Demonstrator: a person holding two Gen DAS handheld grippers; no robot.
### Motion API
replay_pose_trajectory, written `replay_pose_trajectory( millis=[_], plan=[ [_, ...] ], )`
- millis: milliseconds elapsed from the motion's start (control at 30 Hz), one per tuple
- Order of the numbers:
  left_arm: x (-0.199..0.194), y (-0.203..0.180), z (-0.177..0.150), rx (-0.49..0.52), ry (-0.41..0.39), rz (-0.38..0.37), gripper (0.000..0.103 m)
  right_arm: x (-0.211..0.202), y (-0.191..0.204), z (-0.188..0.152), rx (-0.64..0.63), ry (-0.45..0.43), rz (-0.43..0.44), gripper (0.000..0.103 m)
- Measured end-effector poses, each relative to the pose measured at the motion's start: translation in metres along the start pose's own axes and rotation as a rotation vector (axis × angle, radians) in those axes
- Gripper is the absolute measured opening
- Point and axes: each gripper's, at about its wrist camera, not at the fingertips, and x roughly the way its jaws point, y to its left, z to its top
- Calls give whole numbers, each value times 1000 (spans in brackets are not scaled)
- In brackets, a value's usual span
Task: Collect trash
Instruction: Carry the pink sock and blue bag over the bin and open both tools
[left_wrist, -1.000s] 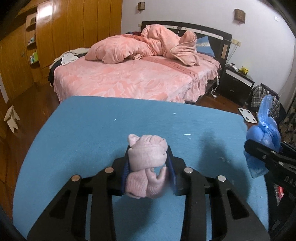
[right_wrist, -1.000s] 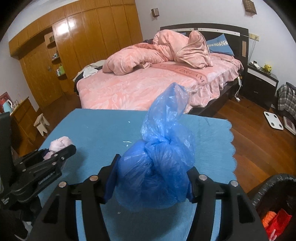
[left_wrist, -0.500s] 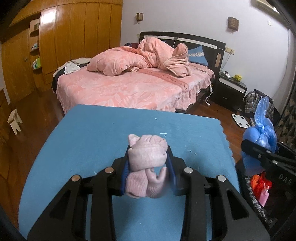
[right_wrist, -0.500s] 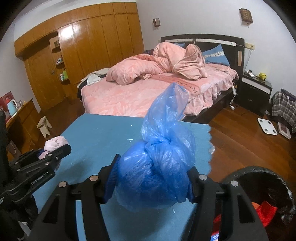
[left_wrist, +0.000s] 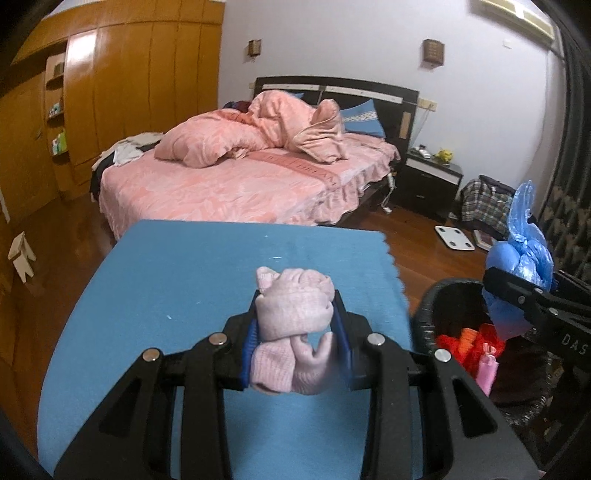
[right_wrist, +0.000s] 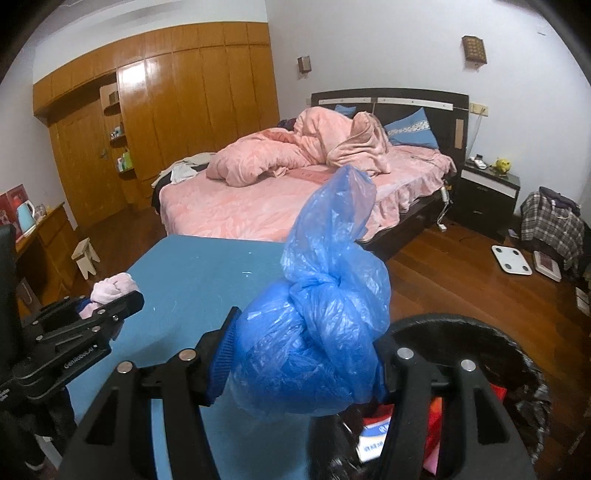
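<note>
My left gripper (left_wrist: 295, 332) is shut on a rolled pink sock bundle (left_wrist: 291, 317), held above the blue table (left_wrist: 184, 277) near its right edge. In the right wrist view the same bundle (right_wrist: 112, 290) shows at the left in the left gripper (right_wrist: 110, 306). My right gripper (right_wrist: 303, 365) is shut on a knotted blue plastic bag (right_wrist: 314, 332), which hangs over the black trash bin (right_wrist: 480, 332). That bag (left_wrist: 521, 258) appears at the right of the left wrist view, above the bin (left_wrist: 436, 295), which holds red and pink trash.
A bed (left_wrist: 240, 184) with pink covers stands beyond the table. A dark nightstand (left_wrist: 428, 181), a white scale (left_wrist: 454, 238) and a plaid bag (left_wrist: 484, 206) sit on the wooden floor at right. Wooden wardrobes (right_wrist: 166, 129) line the left wall, with a small stool (right_wrist: 85, 256) nearby.
Both grippers have moved right and up with their loads. The trash bin has come into view under the right gripper, and the table has slid to the left.
</note>
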Motion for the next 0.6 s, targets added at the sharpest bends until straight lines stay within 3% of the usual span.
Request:
replay_pose_trajectory(
  millis=[233,600],
  plan=[
    [-32,-39,-7,38,-56,-52,33,-38,-22,-10,20,-39,-38,58],
    [-50,-96,-19,92,-90,-148,33,-87,-66,-37,82,-78,-136,58]
  ],
)
